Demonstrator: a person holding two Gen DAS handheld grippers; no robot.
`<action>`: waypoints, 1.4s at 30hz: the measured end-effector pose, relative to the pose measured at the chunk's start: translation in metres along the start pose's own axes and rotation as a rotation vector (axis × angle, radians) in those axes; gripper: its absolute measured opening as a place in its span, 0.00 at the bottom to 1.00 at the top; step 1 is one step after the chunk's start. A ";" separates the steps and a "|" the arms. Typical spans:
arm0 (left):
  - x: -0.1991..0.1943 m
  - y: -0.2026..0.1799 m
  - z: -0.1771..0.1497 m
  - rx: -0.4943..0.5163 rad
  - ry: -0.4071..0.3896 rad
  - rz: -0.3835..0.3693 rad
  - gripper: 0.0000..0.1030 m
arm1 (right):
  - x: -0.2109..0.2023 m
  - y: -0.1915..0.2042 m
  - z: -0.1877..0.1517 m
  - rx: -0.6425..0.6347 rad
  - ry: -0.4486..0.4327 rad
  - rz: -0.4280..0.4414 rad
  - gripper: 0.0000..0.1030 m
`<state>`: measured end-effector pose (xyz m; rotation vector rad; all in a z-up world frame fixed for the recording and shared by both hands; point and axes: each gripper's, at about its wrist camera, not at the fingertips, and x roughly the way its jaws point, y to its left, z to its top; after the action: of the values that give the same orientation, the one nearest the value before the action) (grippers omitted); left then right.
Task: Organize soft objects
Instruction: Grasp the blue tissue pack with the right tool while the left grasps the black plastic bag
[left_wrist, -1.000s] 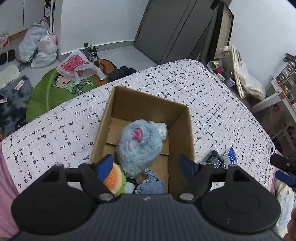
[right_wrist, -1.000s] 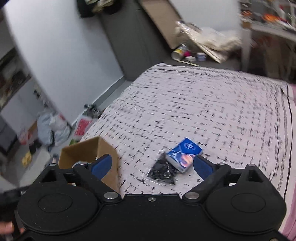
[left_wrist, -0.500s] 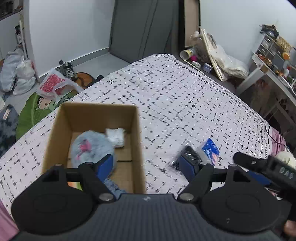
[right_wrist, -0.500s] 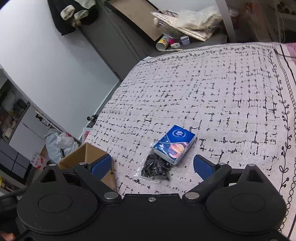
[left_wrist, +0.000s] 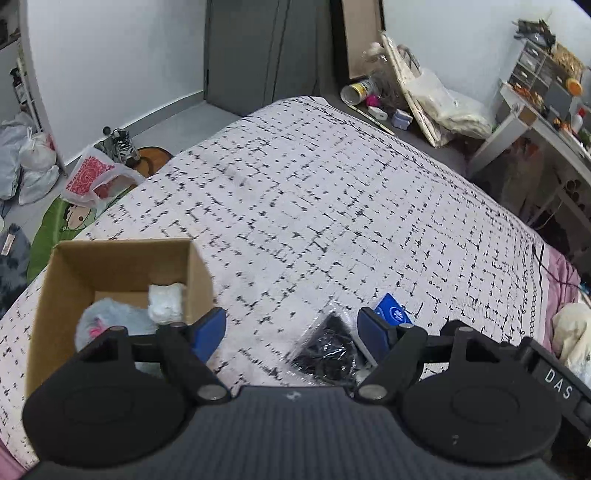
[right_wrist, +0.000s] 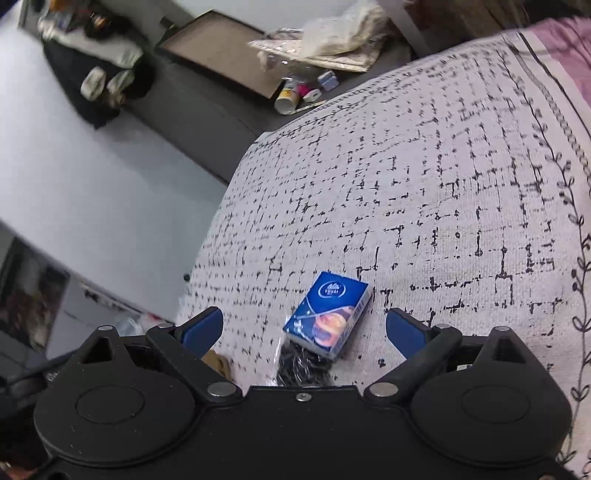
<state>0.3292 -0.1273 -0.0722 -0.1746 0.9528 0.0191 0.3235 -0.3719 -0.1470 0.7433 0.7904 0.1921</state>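
Your left tool (left_wrist: 291, 332) swung off the cardboard box (left_wrist: 110, 258) and across the bed (left_wrist: 332, 203), and it hung there with its jaws wide and nothing between them. A second ago it looked straight down into the box at the grey-blue plush toy (left_wrist: 110, 321); now that toy and a white soft bundle (left_wrist: 166, 302) sat inside the box, off to the tool's side. That reads as one item stowed and you going for the next. Just beyond the box on the bedspread lay a clear packet of something black (left_wrist: 328, 354), with a blue tissue pack (left_wrist: 391, 314) touching its far side. Your right tool (right_wrist: 304, 328) dropped closer over the same pair, jaws spread and empty, the tissue pack (right_wrist: 328, 314) framed between its fingers. Both leftovers were outside the box, so the job looked nearly done.
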 end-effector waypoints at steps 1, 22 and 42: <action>0.004 -0.004 0.000 0.005 0.007 -0.002 0.75 | 0.002 -0.002 0.000 0.008 -0.001 0.001 0.92; 0.069 0.000 -0.015 0.011 -0.006 -0.003 0.75 | 0.077 -0.035 -0.005 0.138 0.112 0.046 0.76; 0.115 -0.028 -0.046 0.124 0.108 -0.043 0.75 | 0.065 -0.051 0.016 0.115 -0.042 -0.107 0.23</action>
<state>0.3610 -0.1692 -0.1875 -0.0816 1.0547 -0.0895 0.3747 -0.3902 -0.2109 0.8086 0.8042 0.0350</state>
